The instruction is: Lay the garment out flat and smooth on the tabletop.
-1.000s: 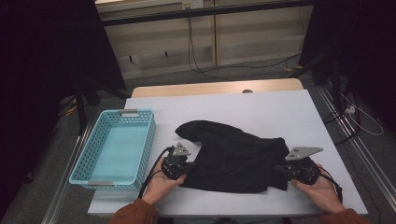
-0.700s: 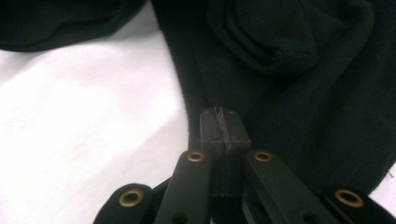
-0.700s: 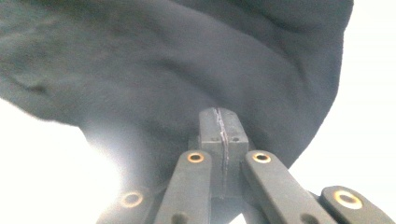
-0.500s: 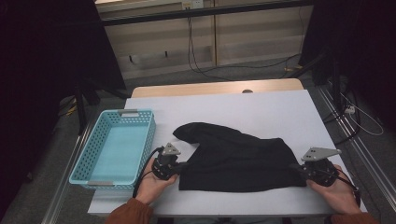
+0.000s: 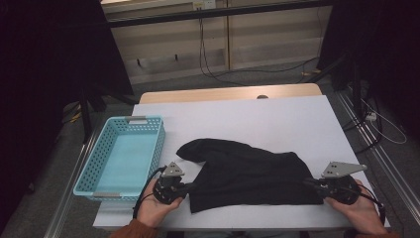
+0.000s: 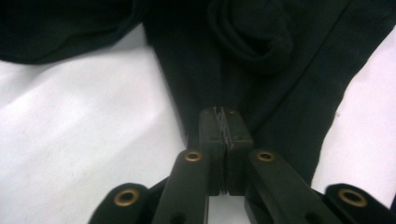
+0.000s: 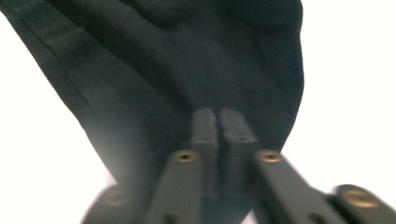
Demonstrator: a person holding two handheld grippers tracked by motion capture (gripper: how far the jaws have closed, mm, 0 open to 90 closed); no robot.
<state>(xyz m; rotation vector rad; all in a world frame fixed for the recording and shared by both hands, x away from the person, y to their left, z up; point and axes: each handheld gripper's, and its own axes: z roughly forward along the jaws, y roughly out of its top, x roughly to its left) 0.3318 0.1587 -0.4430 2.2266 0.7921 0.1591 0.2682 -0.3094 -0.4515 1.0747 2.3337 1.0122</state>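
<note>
Both grippers — left gripper (image 5: 187,187), right gripper (image 5: 313,184) — pinch the black cloth (image 5: 247,173) taut; a harder pull could slip a corner free.

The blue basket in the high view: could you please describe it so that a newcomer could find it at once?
Start at the white table and go to its left edge. The blue basket sits there, left of the black cloth. It is the one rigid, light-coloured container, with perforated walls.
</note>
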